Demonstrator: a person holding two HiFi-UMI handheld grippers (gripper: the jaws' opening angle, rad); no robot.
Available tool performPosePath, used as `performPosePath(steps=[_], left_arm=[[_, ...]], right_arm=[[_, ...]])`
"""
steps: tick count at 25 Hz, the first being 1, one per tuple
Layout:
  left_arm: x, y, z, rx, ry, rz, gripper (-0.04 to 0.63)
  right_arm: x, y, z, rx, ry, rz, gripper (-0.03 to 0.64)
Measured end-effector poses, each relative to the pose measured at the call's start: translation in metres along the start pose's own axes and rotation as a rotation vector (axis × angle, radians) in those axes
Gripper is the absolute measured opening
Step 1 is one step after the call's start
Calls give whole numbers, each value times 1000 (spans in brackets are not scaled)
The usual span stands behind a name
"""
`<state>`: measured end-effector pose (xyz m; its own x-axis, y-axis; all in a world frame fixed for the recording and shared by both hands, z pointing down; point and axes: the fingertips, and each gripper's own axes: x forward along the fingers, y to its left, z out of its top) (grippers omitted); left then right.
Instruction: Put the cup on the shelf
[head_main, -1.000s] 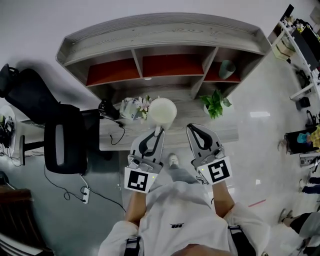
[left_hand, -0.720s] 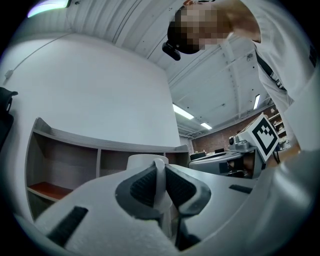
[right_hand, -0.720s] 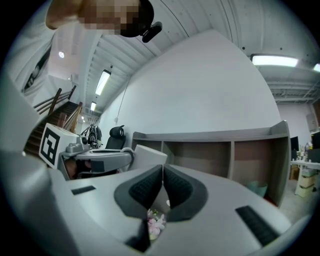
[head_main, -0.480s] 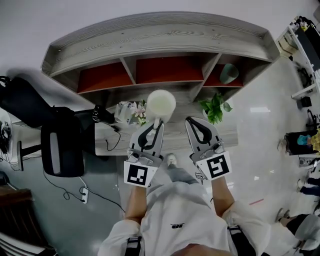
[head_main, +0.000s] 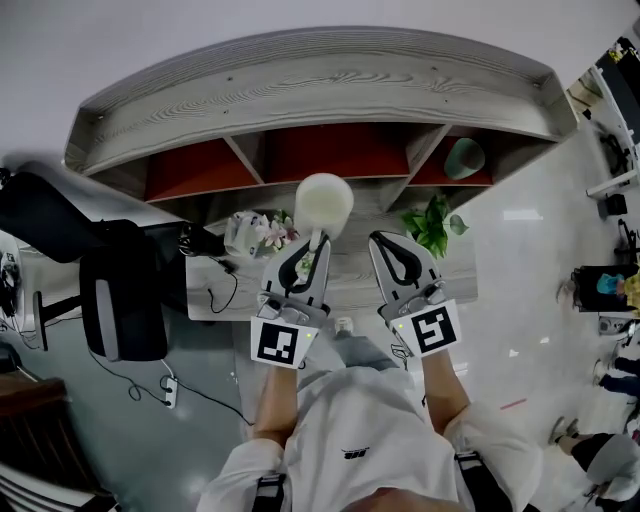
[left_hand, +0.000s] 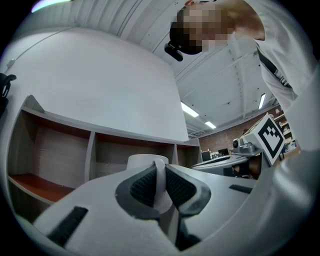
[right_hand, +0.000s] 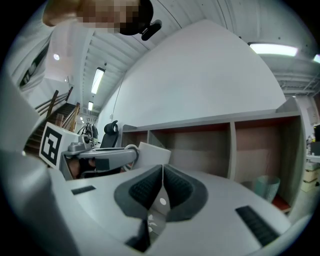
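Observation:
A white cup (head_main: 322, 202) hangs in the air in front of the wooden shelf (head_main: 320, 90), level with its middle compartment (head_main: 335, 150). My left gripper (head_main: 318, 243) is shut on the cup's rim. In the left gripper view the cup wall (left_hand: 160, 172) stands pinched between the dark pads (left_hand: 143, 185), with the shelf's open compartments (left_hand: 132, 152) beyond. My right gripper (head_main: 388, 243) is beside it on the right, shut with nothing in it. In the right gripper view its pads (right_hand: 162, 187) meet, and the cup (right_hand: 152, 151) shows at the left.
A pale green cup (head_main: 464, 157) stands in the shelf's right compartment. Below the shelf, a desk (head_main: 345, 275) carries a potted plant (head_main: 430, 225), a flower bundle (head_main: 255, 233) and a cable. A black office chair (head_main: 120, 300) is at the left.
My left gripper has carried the white cup up and toward the shelf. The shelf has grown larger in the head view. The right gripper has kept alongside, still shut.

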<state>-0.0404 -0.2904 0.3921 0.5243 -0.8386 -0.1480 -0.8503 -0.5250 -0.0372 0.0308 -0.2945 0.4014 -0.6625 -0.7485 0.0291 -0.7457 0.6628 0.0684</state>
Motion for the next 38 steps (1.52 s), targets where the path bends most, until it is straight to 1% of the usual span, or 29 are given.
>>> performPosePath(steps=[5,19,35,38], left_arm=[[16,6,-11,-15,11,2,51],[55,22,-25,-32,4,-7,51],[87,36,-48,-74,4,-6,51],[88,37,-50,-73,-1,-13,51]], right_arm=[[10,-13,-7,15,5,-7,31],[32,-40,-24,46,26,-31,31],[46,-58,-42,54,65,-48,31],[49,-57,-43,61,66,-48,31]])
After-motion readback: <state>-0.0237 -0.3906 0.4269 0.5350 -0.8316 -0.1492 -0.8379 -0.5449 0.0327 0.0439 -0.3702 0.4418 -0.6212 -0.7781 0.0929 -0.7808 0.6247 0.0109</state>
